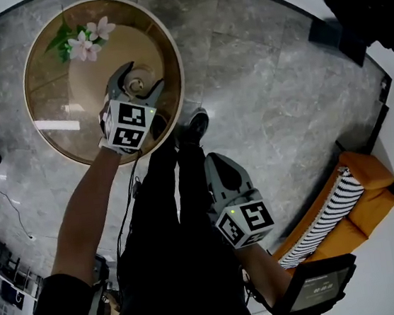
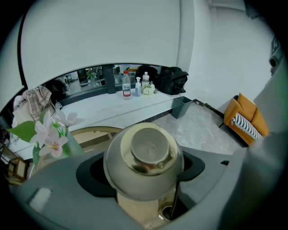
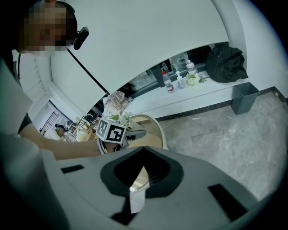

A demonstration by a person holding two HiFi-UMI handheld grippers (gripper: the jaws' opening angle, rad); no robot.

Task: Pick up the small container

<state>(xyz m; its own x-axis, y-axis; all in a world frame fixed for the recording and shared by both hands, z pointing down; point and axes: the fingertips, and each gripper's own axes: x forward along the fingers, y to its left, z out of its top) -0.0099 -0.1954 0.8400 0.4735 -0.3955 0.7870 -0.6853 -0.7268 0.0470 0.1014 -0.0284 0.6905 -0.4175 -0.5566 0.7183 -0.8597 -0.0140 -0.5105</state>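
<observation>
Small container (image 2: 145, 164): pale gold, possibly brass-toned. Tabletop (image 1: 46, 93): amber, cream rim. Flowers (image 1: 90, 38): pink-white, green leaves. Floor (image 1: 265, 73): grey veined marble. Cushion (image 1: 331, 219): black-white stripes. Sofa (image 1: 376, 195): orange.

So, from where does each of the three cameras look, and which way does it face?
Head view: on the person's head, facing steeply down at the round table and floor; shows both arms, legs, left gripper, right gripper.
Left gripper view: on the left gripper, facing along its jaws, closed on the small container, flowers beyond.
Right gripper view: on the right gripper, jaws together, facing the table; shows a forearm.
Shared: both gripper views show the counter with bottles.
</observation>
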